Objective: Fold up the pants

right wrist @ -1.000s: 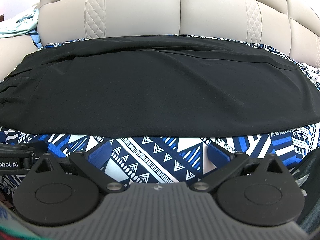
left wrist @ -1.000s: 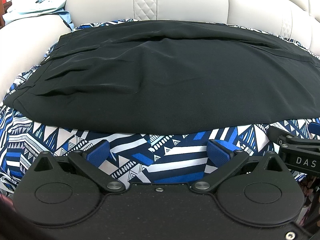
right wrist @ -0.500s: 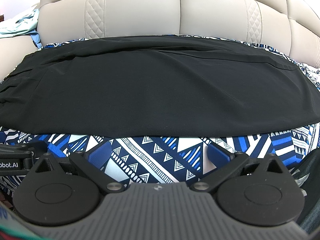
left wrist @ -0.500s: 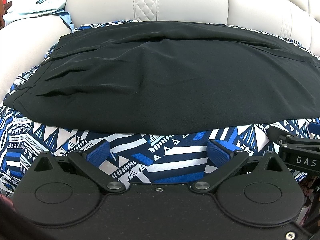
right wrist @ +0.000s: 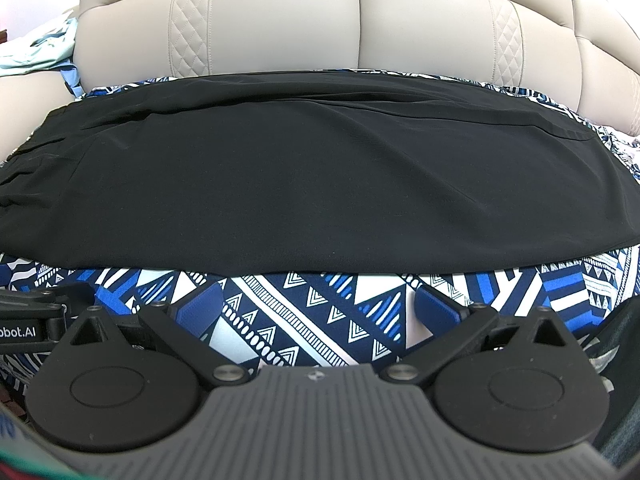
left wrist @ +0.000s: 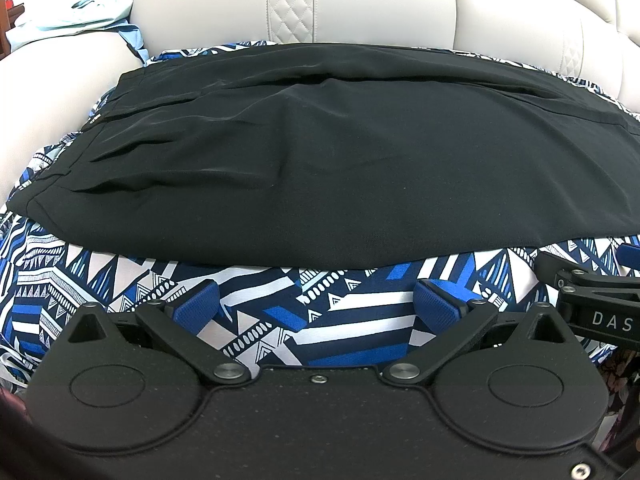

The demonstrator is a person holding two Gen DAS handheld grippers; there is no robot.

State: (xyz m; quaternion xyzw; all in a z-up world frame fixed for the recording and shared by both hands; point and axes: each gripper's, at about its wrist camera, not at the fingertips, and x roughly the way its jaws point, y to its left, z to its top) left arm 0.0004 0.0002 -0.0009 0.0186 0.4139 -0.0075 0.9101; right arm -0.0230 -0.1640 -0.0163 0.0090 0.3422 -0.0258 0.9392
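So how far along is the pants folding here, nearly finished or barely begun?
Partly done, it seems. The black pants lie spread flat on the patterned blue cloth over the sofa, apparently already folded once lengthwise, since layered edges show along the far side. Nothing is in hand: the left claw and right claw are both open, short of the near hem. Left: grasp an end and fold it across.

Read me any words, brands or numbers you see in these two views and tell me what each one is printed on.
"DAS": white letters, cut off by the frame edge, on the right gripper as seen in the left wrist view.
"obot.AI": white letters, start cut off, on the left gripper as seen in the right wrist view.
No text shows on the black pants, the patterned blue and white cloth or the sofa.
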